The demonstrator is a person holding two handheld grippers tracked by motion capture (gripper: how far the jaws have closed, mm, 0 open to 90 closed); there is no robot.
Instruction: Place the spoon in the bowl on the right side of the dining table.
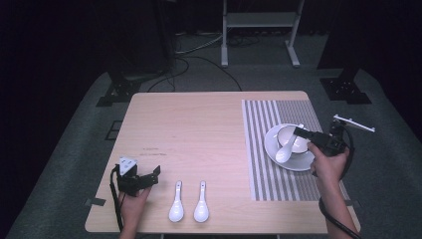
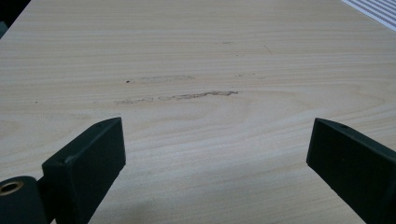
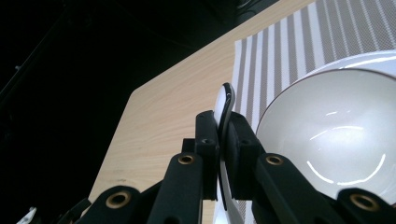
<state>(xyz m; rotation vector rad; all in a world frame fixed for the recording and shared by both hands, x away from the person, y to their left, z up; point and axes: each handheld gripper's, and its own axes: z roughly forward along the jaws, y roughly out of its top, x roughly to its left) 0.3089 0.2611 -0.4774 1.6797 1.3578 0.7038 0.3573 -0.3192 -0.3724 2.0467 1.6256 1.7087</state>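
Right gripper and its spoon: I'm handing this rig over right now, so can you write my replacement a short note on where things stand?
Right gripper: shut on a white spoon, handle pinched between the jaws, spoon bowl hanging over the white bowl and plate on the striped placemat.
Left gripper: open, nothing between the jaws, resting near the table's front left corner.
Done: one spoon is picked up and over the bowl.
Left: probably set this spoon down in the bowl or on the plate; two more white spoons lie side by side near the front edge, untouched.

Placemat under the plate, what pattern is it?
Grey and white stripes on the placemat; the high view shows it best.
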